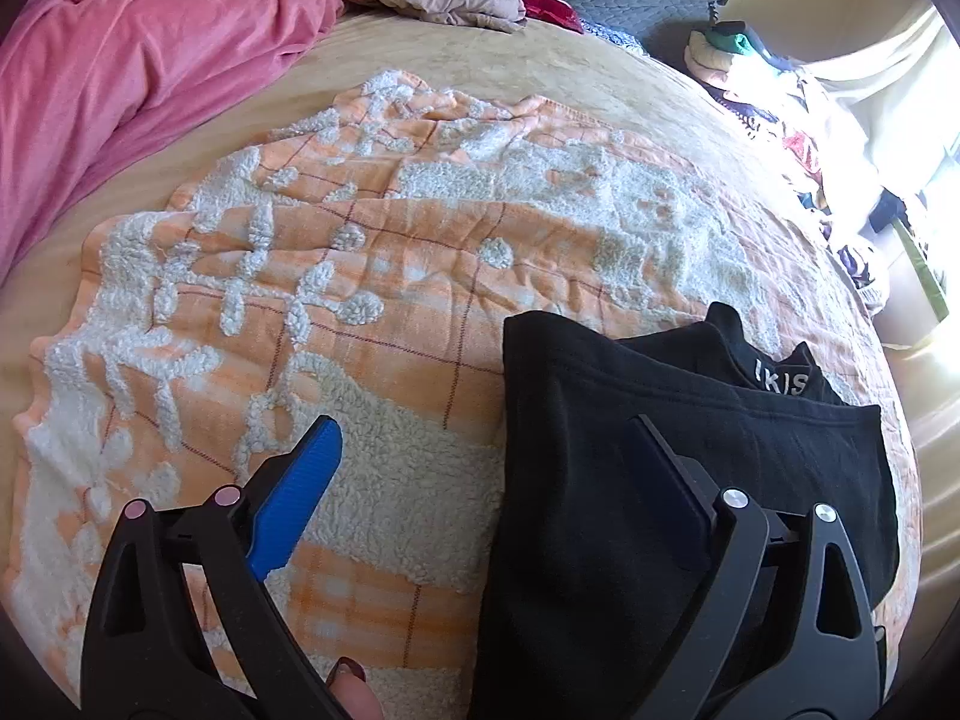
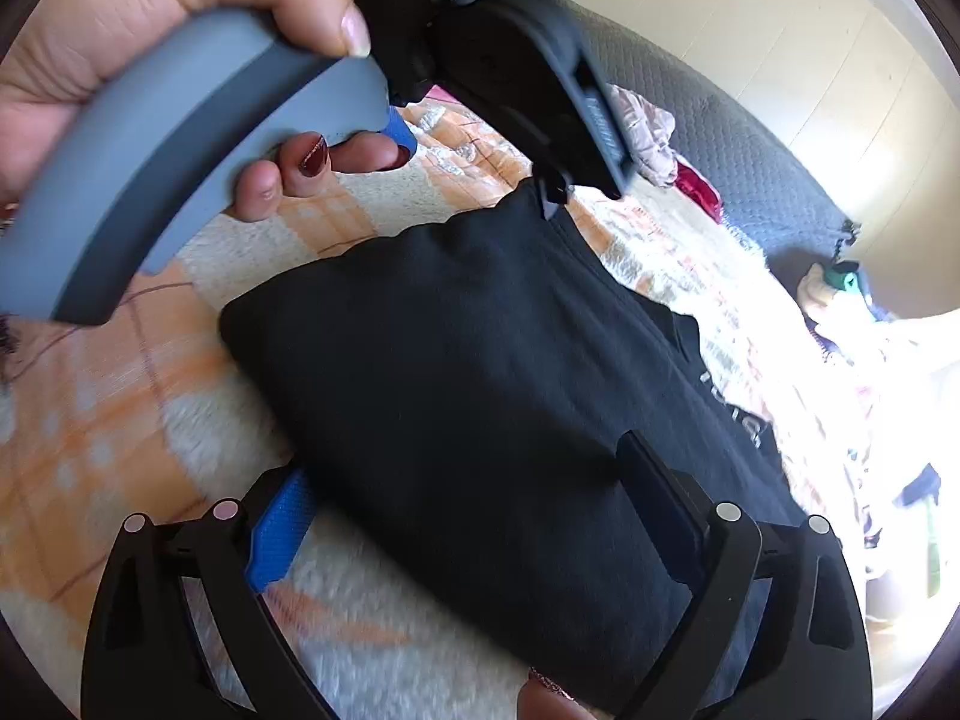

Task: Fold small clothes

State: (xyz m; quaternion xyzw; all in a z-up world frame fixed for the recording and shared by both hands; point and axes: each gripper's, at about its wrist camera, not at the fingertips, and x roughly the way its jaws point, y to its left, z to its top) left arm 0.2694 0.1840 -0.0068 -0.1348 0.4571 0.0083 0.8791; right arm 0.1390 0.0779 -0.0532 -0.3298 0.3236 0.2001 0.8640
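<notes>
Both tongs gape: left tongs (image 1: 486,468) and right tongs (image 2: 462,480) each straddle the folded black garment's (image 2: 480,372) edge on blanket (image 1: 360,252).

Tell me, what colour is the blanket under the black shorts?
Orange checks with fluffy white patches on the blanket; the left wrist view shows it best.

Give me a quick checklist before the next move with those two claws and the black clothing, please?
1. Left claw open: ok.
2. Right claw open: ok.
3. Black garment lying folded on the orange blanket: ok.
4. Garment free of both claws: cannot tell; the right finger of the left claw overlaps it.
5. Fold edges lined up: not ok; the lettered waistband sticks out.
6. Person's hand clear of the garment: ok.
</notes>
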